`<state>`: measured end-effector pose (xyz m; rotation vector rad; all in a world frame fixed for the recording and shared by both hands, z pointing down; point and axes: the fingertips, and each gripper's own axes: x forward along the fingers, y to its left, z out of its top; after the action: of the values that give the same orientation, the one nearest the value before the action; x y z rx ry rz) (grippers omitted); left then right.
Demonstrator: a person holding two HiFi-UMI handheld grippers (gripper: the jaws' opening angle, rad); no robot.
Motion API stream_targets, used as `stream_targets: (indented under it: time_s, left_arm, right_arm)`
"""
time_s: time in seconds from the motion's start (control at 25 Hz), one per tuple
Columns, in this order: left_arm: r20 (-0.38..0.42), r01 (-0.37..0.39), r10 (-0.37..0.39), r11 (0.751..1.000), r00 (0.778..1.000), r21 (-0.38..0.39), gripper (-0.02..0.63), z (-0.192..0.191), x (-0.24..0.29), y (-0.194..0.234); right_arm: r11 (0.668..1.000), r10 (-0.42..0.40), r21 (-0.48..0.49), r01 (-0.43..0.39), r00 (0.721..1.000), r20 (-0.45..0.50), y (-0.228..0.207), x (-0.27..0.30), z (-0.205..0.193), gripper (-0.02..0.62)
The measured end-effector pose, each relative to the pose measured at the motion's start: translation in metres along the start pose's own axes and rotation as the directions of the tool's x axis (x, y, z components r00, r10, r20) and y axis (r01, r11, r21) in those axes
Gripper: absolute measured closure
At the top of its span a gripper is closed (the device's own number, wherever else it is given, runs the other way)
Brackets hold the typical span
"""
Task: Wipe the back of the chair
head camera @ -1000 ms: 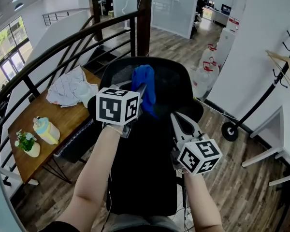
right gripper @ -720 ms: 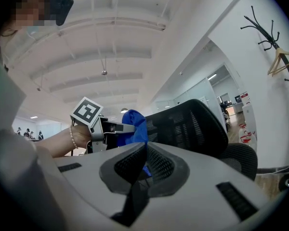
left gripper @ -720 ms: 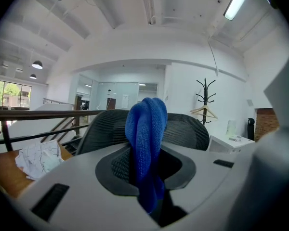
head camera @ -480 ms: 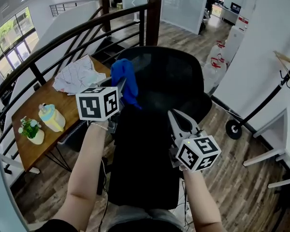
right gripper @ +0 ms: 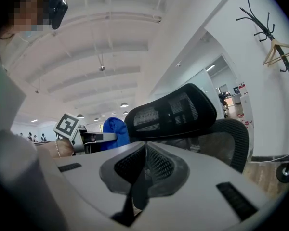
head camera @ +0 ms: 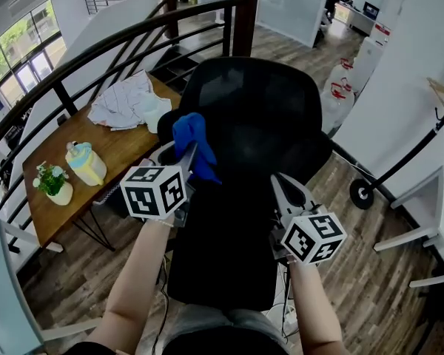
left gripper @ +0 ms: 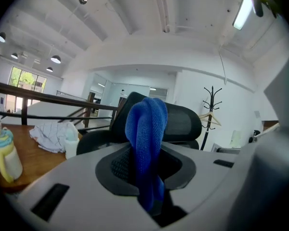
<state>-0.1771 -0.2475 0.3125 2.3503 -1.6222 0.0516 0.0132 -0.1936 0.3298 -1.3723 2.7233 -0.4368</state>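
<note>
A black mesh office chair (head camera: 255, 117) stands below me, its back (head camera: 226, 228) nearest and its headrest (right gripper: 171, 110) showing in the right gripper view. My left gripper (head camera: 186, 160) is shut on a blue cloth (head camera: 194, 143), which hangs over the left edge of the chair back. The same blue cloth (left gripper: 145, 143) stands bunched between the jaws in the left gripper view. My right gripper (head camera: 283, 188) is shut with nothing in it, over the right side of the chair back.
A wooden table (head camera: 81, 187) at the left holds a crumpled white cloth (head camera: 126, 100), a small potted plant (head camera: 53, 183) and a yellow bottle (head camera: 87, 163). A dark stair railing (head camera: 103, 50) curves behind it. A coat stand (head camera: 414, 135) is at the right.
My left gripper with the blue cloth has moved left and down, from the top of the chair back to its left edge. The right gripper has hardly shifted.
</note>
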Motion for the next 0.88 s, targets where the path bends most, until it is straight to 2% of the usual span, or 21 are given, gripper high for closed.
stream_targets:
  time_s: [0.12,0.28,0.56,0.68,0.88]
  left_arm:
    - [-0.037,0.048,-0.049,0.998,0.998,-0.044,0.516,-0.035,0.0,-0.022]
    - [-0.102,0.164,-0.167,0.986,0.981,-0.03,0.517,-0.073,0.013,-0.066]
    - [-0.231,0.343,-0.33,0.939,0.915,0.017,0.517,-0.115,0.062,-0.166]
    - [-0.25,0.413,-0.394,0.91,0.884,0.027,0.517,-0.12,0.082,-0.205]
    - [-0.272,0.484,-0.453,0.873,0.849,0.058,0.516,-0.124,0.112,-0.255]
  right_arm:
    - [0.999,-0.034,0.002,0.034,0.999,-0.011,-0.009,-0.014,-0.01,0.565]
    - [0.996,-0.094,0.004,0.094,0.995,-0.024,-0.028,-0.035,-0.023,0.565]
    - [0.977,-0.212,0.031,0.213,0.977,-0.017,-0.076,-0.072,-0.025,0.565]
    - [0.967,-0.252,0.028,0.253,0.968,-0.011,-0.092,-0.086,-0.023,0.565]
    - [0.954,-0.299,0.029,0.299,0.954,-0.011,-0.119,-0.096,-0.021,0.565]
